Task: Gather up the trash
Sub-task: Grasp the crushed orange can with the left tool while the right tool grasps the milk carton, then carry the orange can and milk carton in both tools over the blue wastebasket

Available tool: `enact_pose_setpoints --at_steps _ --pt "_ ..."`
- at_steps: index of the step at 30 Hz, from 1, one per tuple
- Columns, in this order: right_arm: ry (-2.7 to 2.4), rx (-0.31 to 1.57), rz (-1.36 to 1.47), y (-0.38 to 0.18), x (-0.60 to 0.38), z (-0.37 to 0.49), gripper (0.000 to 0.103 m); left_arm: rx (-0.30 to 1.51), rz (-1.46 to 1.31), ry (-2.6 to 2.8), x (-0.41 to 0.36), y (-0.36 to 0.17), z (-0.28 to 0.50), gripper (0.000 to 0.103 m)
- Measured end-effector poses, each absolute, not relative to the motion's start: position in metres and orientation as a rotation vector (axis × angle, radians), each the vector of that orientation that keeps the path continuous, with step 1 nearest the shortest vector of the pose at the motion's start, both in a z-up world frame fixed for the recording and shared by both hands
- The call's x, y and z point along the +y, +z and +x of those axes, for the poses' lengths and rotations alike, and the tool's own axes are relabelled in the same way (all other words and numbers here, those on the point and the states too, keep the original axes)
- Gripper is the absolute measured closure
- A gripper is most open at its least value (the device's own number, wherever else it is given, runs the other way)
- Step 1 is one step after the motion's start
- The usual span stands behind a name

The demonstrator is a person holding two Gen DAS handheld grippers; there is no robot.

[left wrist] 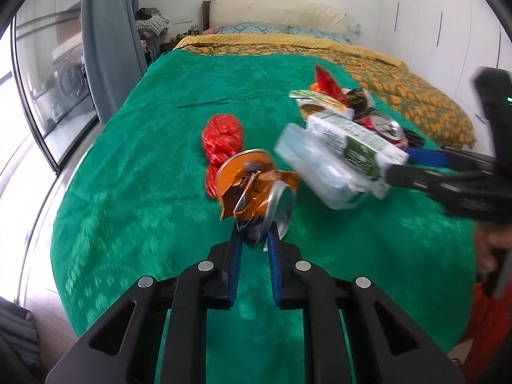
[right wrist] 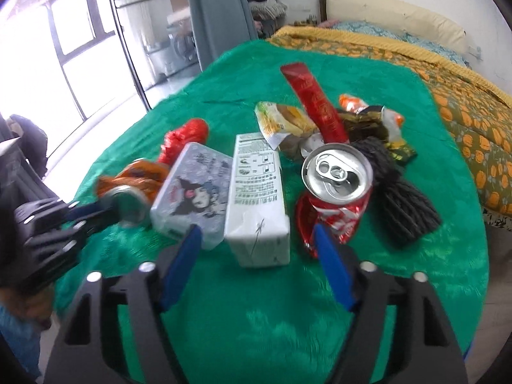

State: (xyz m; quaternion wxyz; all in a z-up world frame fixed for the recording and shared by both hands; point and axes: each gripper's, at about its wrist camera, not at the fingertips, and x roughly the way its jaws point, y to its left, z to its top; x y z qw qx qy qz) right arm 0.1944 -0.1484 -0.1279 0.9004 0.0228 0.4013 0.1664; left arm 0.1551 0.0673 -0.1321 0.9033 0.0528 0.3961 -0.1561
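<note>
Lying lengthwise between right gripper [right wrist: 256, 249] fingers [right wrist: 180, 265]: milk carton [right wrist: 256, 198].

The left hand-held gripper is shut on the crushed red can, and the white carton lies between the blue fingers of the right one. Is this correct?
Not quite: the left hand-held gripper is shut on the crushed orange can, as the left wrist view shows. The crushed red can lies on the green cover. The rest holds.

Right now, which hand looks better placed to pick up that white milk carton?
The right. Its right gripper is open around the milk carton, while the left gripper already grips a crushed orange can.
</note>
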Motion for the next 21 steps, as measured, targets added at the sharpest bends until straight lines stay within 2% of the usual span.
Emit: enact_pose_setpoints --at_steps 2,10,12,14,15,17,19,21 --pt "0.338 0.833 0.067 -0.129 -0.151 0.195 0.061 0.824 0.092 -0.345 0.065 -0.131 0.147 0.090" --pt "0.409 0.843 0.188 -0.121 -0.185 0.138 0.061 0.832 0.074 -0.444 0.048 -0.123 0.111 0.088" --pt "0.414 0.849 0.204 -0.119 -0.199 0.121 0.061 0.822 0.062 -0.462 0.048 -0.120 0.101 0.074" --pt "0.412 0.857 0.209 -0.118 -0.210 0.103 0.061 0.810 0.047 -0.466 0.053 -0.118 0.093 0.055" --pt "0.408 0.866 0.207 -0.119 -0.215 0.097 0.061 0.804 0.042 -0.461 0.056 -0.117 0.089 0.051" --pt "0.395 0.878 0.192 -0.123 -0.221 0.087 0.061 0.789 0.043 -0.432 0.062 -0.115 0.084 0.030" --pt "0.376 0.887 0.177 -0.128 -0.227 0.087 0.061 0.772 0.054 -0.388 0.069 -0.115 0.084 0.017" --pt "0.349 0.892 0.197 -0.133 -0.235 0.087 0.060 0.776 0.054 -0.348 0.073 -0.114 0.091 0.013"
